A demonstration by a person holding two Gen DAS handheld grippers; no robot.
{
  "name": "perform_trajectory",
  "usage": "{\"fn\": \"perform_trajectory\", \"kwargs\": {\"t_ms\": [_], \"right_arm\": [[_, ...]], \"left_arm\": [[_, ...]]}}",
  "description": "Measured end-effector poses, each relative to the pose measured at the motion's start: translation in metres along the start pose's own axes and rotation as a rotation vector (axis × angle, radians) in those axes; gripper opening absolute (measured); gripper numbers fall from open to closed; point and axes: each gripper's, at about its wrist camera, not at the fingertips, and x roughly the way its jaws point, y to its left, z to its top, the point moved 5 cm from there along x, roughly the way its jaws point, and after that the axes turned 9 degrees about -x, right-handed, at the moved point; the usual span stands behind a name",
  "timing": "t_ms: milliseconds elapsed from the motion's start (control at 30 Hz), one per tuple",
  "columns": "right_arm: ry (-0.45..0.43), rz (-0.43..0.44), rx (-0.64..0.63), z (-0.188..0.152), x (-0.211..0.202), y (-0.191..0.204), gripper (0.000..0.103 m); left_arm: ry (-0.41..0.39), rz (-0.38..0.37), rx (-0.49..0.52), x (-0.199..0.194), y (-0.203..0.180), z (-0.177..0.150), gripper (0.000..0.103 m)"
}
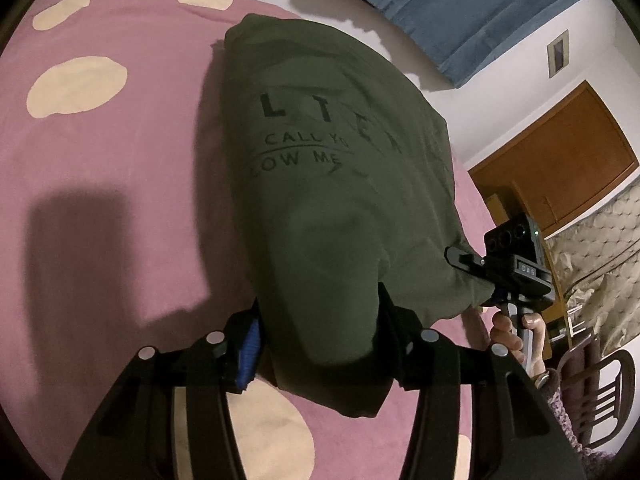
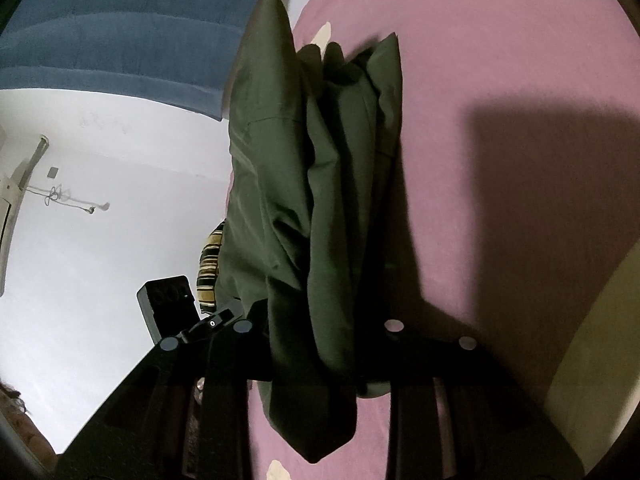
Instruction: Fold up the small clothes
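- Two corners of the green shirt (image 1: 320, 184) hang from our grips above the pink bedspread (image 1: 112, 168); uneven lowering would skew the fold.
- Our left gripper (image 1: 316, 336) clamps bunched cloth, which could slip.
- Our right gripper (image 2: 316, 344) pinches several layers; one may drop.

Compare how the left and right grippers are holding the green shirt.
The left gripper clamps a broad, rounded bunch of the shirt; the right gripper pinches a narrower bundle of long folds. A blue pad shows on the left gripper; none can be seen on the right. The left view shows the shirt's printed face, the right view its plain folded edge. Both are shut on the shirt above the pink cover.
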Motion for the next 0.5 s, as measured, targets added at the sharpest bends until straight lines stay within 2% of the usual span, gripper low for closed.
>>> {"fn": "perform_trajectory", "kwargs": {"t_ms": [133,233,300,367,400,500], "right_arm": [[0.004,-0.007,-0.001,0.004,-0.004,-0.003,0.033],[0.005,-0.008,-0.013,0.006,-0.007,0.0,0.044],[-0.008,-0.032,-0.034,0.01,-0.014,0.004,0.057],[-0.049,-0.059,-0.053,0.015,-0.027,0.007,0.067],[-0.069,-0.066,-0.057,0.019,-0.034,0.006,0.071],[-0.103,-0.086,-0.048,0.036,-0.047,-0.001,0.073]], "left_arm": [[0.0,0.0,0.005,0.003,-0.003,0.002,0.053],[-0.005,-0.012,0.008,0.001,-0.003,0.0,0.059],[-0.007,-0.013,0.028,-0.007,-0.005,-0.002,0.062],[-0.006,-0.038,0.047,-0.017,-0.006,-0.004,0.073],[-0.022,-0.06,0.065,-0.027,-0.007,-0.003,0.076],[-0.085,-0.068,0.108,-0.046,-0.002,0.01,0.077]]}}
